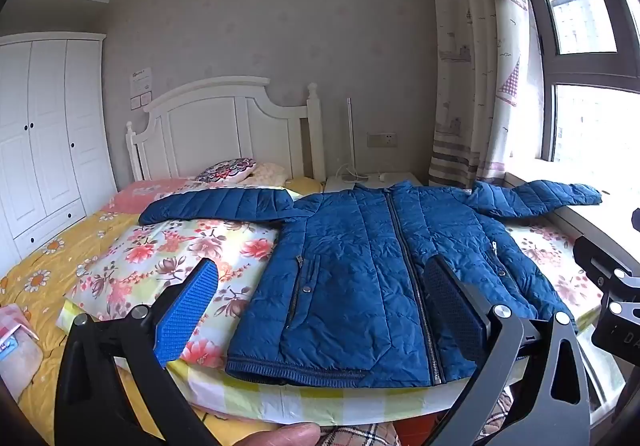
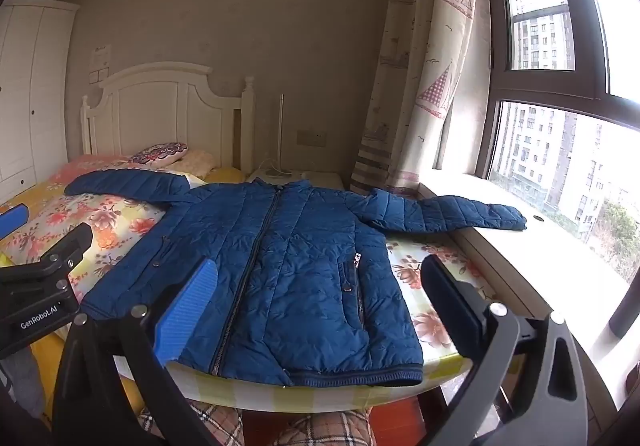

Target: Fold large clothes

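A blue quilted jacket (image 1: 360, 278) (image 2: 288, 266) lies flat and zipped up on a floral-covered board (image 1: 180, 246) (image 2: 432, 278), hem towards me. One sleeve (image 1: 216, 205) reaches left over the floral cover. The other sleeve (image 2: 448, 213) rests on the windowsill. My left gripper (image 1: 322, 264) hovers open over the jacket's left half near the hem, nothing between its fingers. My right gripper (image 2: 320, 265) hovers open over the right half, also holding nothing. In the right wrist view the left gripper (image 2: 54, 221) shows at the left edge.
A bed with a yellow sheet (image 1: 60, 266), pillows (image 1: 228, 169) and a white headboard (image 1: 224, 125) lies behind. A white wardrobe (image 1: 44, 125) stands left. The windowsill (image 2: 540, 258) and curtain (image 2: 412, 85) are right. A person's plaid-trousered knees (image 2: 320, 430) sit below the board edge.
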Action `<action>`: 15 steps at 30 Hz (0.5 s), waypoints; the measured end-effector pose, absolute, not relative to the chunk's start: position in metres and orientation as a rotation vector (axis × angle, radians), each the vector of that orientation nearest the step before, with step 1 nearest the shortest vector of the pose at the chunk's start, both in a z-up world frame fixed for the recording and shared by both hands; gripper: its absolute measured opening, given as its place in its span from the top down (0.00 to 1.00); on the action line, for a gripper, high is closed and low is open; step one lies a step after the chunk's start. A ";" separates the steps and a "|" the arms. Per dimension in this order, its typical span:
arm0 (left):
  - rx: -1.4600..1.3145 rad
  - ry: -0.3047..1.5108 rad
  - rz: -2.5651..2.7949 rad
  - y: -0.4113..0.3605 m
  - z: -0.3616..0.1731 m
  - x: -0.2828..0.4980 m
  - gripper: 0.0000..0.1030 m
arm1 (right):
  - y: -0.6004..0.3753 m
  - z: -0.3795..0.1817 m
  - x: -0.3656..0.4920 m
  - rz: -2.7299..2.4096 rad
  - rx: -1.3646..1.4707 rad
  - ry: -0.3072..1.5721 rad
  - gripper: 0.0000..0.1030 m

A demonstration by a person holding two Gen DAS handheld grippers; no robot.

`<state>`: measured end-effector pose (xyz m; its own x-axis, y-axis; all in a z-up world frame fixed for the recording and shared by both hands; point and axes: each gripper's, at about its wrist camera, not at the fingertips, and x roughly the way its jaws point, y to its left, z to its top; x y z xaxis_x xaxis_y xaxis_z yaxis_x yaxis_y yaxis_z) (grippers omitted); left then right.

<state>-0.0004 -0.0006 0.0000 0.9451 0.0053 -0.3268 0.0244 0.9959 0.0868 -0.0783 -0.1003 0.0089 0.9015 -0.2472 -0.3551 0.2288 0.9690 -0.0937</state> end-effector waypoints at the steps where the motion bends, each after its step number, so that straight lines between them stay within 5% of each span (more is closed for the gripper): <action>1: 0.089 0.333 -0.011 0.000 0.000 0.000 0.04 | -0.100 0.009 -0.078 -0.245 -0.049 0.373 0.02; 15: 0.075 0.338 -0.009 0.004 0.001 -0.006 0.04 | -0.099 0.008 -0.079 -0.237 -0.054 0.379 0.02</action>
<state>-0.0060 0.0036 0.0006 0.9433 0.0038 -0.3318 0.0214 0.9972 0.0723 -0.0794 -0.0992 0.0081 0.9019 -0.2391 -0.3597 0.2191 0.9710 -0.0960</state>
